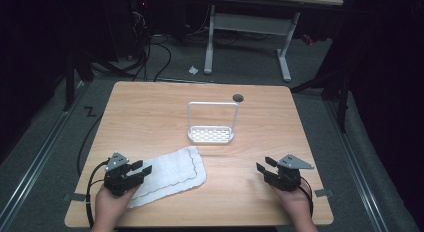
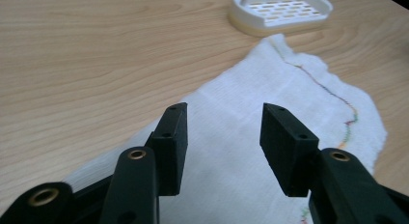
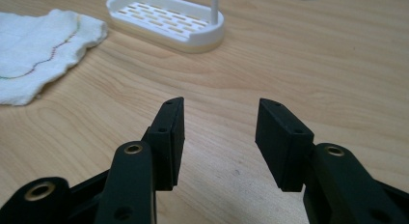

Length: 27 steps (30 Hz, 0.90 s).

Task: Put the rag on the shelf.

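The cloth (image 1: 167, 175) lies slantwise, near-left to far-right. The left gripper (image 1: 140, 169), jaws spread and empty, hovers over its near-left end, seemingly untouching; the right gripper (image 1: 265, 165), likewise released, sits well apart.

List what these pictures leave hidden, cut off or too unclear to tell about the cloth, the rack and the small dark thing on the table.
- Cloth: near edge cut off by the frame bottom and covered by the left hand-held gripper in the left gripper view.
- Rack: tall handle cut off by the top edge in the right gripper view.
- Dark round thing: too small in the high view to identify.
- Cloth's left corner: hidden by the left hand-held gripper in the high view.
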Tool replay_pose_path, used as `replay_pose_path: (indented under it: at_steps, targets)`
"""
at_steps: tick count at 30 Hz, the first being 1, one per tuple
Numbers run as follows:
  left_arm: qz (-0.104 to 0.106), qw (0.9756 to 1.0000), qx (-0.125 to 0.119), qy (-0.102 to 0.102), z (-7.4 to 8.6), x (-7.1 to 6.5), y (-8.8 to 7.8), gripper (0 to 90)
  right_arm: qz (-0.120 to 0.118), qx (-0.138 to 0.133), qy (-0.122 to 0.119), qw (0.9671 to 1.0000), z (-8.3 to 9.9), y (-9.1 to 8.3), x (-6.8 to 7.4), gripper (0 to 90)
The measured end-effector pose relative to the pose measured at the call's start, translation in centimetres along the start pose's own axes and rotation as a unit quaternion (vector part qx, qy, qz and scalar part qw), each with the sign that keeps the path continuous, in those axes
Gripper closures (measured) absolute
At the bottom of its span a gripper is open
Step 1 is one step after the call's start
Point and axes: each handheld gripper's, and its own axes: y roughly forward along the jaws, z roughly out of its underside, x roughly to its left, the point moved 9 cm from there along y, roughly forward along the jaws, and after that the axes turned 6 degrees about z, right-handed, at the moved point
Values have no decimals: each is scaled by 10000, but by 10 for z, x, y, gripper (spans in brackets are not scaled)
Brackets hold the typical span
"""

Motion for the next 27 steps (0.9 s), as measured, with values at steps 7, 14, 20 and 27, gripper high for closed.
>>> replay_pose_path:
  at_steps: [7,14,20,27]
  targets:
    - [-47,9998,-48,-170,1,12,-1,503,-197,252,-277,9991,7,11,13,550]
    - [-197,9994,-192,-198,-2,27,-14,504,-266,238,-191,9992,4,12,24,548]
    - [-256,9987,-252,-361,-2,44,-24,543,-448,283,-528,9972,1,17,51,548]
    - [-390,9986,-122,-332,0,54,-23,629,-778,310,-805,9932,-4,23,90,550]
